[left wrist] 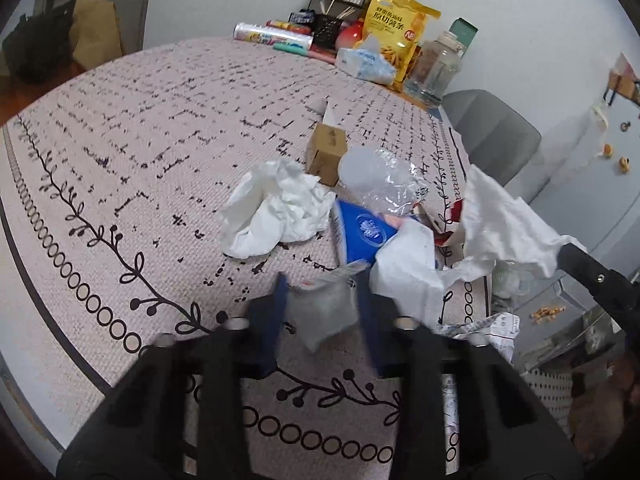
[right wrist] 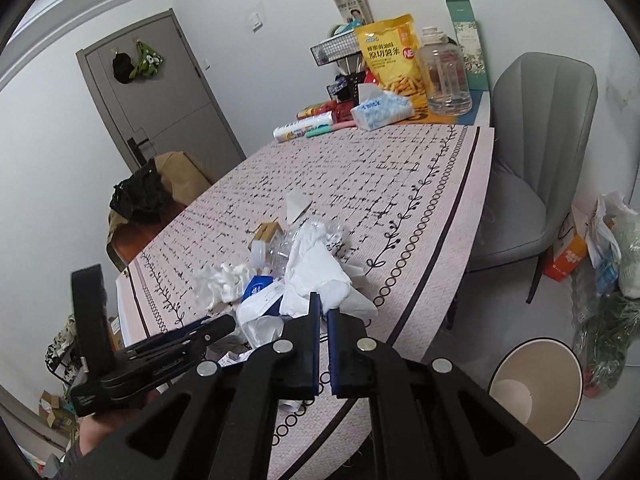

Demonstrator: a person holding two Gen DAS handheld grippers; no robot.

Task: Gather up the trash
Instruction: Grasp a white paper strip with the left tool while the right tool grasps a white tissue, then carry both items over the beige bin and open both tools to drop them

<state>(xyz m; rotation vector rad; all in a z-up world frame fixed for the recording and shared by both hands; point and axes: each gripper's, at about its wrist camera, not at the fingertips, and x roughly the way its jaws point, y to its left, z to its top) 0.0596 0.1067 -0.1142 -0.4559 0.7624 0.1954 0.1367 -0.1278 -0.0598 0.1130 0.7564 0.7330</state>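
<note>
A heap of trash lies near the table's corner: a crumpled white tissue [left wrist: 276,208], a blue tissue pack [left wrist: 360,236], a crushed clear plastic bottle [left wrist: 380,176] and a small cardboard box [left wrist: 326,152]. My left gripper [left wrist: 322,282] is shut on a clear plastic wrapper [left wrist: 324,312] just above the tablecloth [left wrist: 120,160]. My right gripper [right wrist: 323,303] is shut on a large white tissue [right wrist: 316,272], lifted over the heap; the left wrist view shows that tissue [left wrist: 500,216] hanging from the right gripper [left wrist: 572,252]. The left gripper [right wrist: 224,325] sits low at the left of the heap.
An open beige bin [right wrist: 536,384] stands on the floor to the right of the table's edge. A grey chair [right wrist: 532,152] is beside the table. A yellow snack bag [right wrist: 394,56], a tissue pack [right wrist: 382,110] and a clear jar [right wrist: 444,76] crowd the far end.
</note>
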